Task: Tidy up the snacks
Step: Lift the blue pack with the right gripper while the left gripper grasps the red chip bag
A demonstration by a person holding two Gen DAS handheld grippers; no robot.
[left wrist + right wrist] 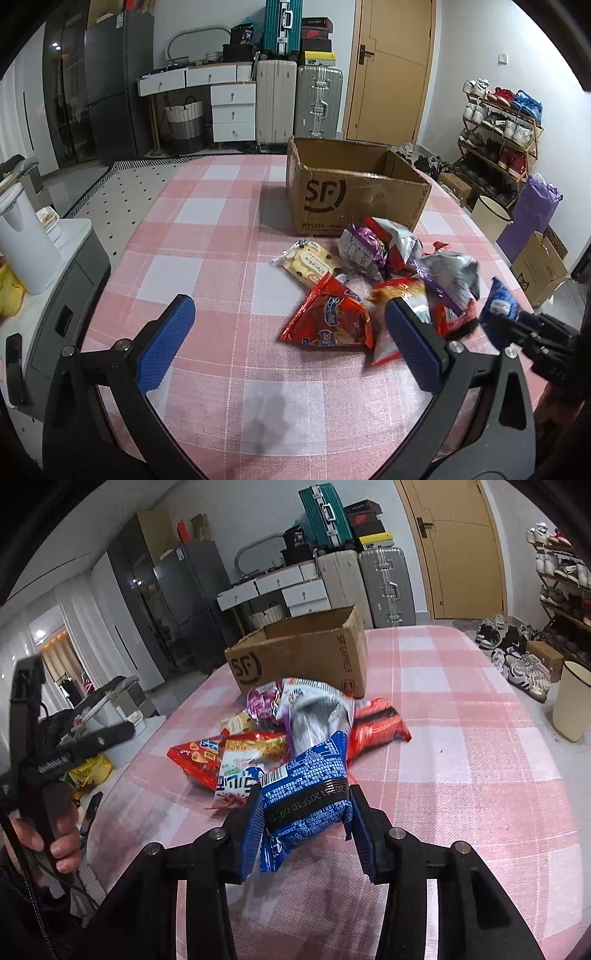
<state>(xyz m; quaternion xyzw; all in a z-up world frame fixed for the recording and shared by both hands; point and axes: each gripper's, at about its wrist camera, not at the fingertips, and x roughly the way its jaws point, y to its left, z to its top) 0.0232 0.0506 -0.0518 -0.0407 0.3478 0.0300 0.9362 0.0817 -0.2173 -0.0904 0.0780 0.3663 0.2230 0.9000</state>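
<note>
The right hand-held gripper (303, 812) is clamped on a blue snack packet (306, 794), its pads pressing the puffed sides near one end, with the packet lifted clear of the pink checked desk (480, 775). The left hand-held gripper (291, 343) hangs with its jaws spread wide and nothing between them, on the side of the snack pile away from the cardboard box (351, 192).

The open box stands just behind the pile, which lies loose against its front: a red triangular chip bag (328, 321), a yellow biscuit pack (310, 262), a silver-and-purple bag (365, 247) and others heaped together.

These packets look light, soft and air-filled, with slick film. Squeezing the belly risks crushing the contents or letting the bag slide out; a crimped end seal or a corner would probably give the surest hold.
</note>
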